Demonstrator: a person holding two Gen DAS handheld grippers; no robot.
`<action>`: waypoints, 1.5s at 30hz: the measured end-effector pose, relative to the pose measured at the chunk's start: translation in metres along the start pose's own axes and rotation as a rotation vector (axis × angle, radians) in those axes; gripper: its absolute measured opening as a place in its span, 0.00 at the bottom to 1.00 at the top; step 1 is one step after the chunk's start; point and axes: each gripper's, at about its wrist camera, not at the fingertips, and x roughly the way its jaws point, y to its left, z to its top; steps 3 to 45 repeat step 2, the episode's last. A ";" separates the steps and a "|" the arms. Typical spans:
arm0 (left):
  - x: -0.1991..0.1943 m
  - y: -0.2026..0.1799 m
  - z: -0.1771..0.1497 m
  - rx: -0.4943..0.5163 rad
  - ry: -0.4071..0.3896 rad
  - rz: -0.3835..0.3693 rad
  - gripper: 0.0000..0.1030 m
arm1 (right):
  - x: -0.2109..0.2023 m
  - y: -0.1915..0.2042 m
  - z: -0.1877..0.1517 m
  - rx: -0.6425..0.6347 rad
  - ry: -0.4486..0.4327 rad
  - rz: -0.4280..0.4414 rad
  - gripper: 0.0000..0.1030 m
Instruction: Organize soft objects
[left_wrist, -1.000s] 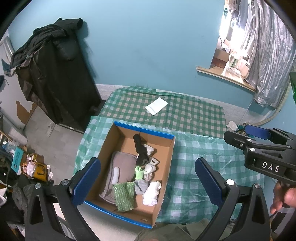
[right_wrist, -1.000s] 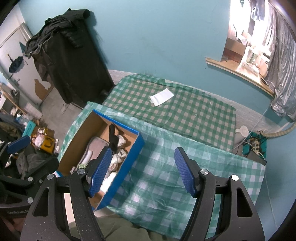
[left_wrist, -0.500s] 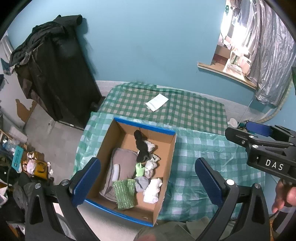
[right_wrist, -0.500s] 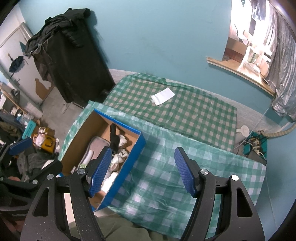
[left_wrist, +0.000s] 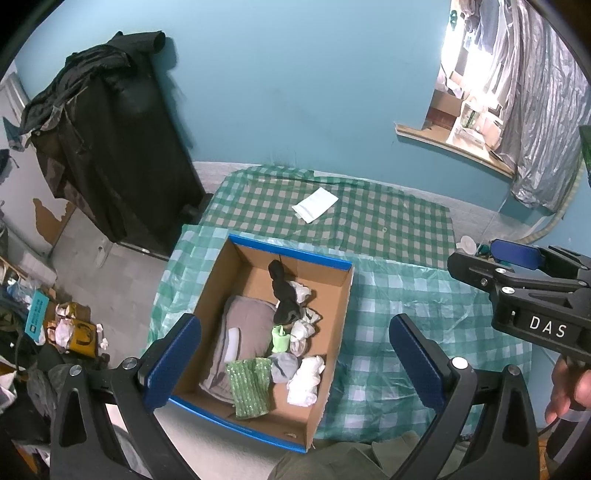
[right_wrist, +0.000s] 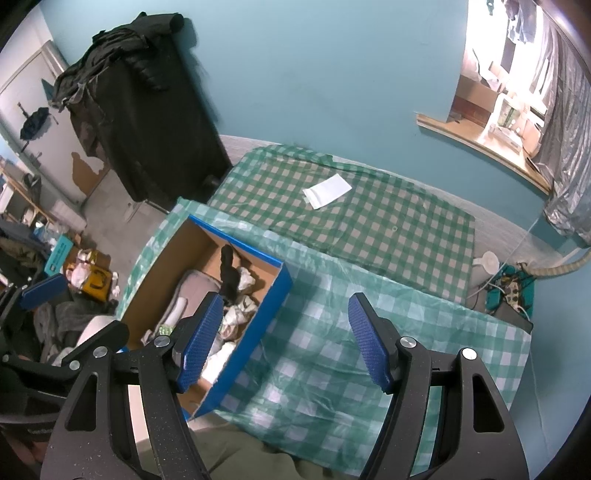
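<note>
An open cardboard box with a blue rim (left_wrist: 343, 295) (right_wrist: 275, 295) stands on the green checked cloth. Inside lie a grey cushion (left_wrist: 247, 332), a green knitted cloth (left_wrist: 249, 384), a black sock (left_wrist: 282, 295), a small light-green roll (left_wrist: 279, 338), a grey sock ball (left_wrist: 284, 365) and white sock balls (left_wrist: 304, 378). My left gripper (left_wrist: 295, 362) is open and empty, high above the box. My right gripper (right_wrist: 286, 336) is open and empty, above the box's right wall; it also shows at the right of the left wrist view (left_wrist: 517, 273).
A white envelope (left_wrist: 314, 204) (right_wrist: 327, 191) lies on the far part of the checked cloth (right_wrist: 369, 229). A black coat on a rack (left_wrist: 107, 147) stands at the left. Clutter covers the floor at left (left_wrist: 70, 332). A power strip and cables (right_wrist: 509, 284) lie at right.
Both grippers have drifted slightly; the box and its contents sit a little higher in the left wrist view. Nothing was picked up or released.
</note>
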 end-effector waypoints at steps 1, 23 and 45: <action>0.001 0.000 0.000 0.000 0.002 -0.001 0.99 | 0.000 0.001 -0.001 -0.001 0.001 -0.001 0.68; 0.001 0.000 0.000 0.000 0.003 -0.002 0.99 | 0.000 0.000 0.000 0.000 0.000 0.000 0.68; 0.001 0.000 0.000 0.000 0.003 -0.002 0.99 | 0.000 0.000 0.000 0.000 0.000 0.000 0.68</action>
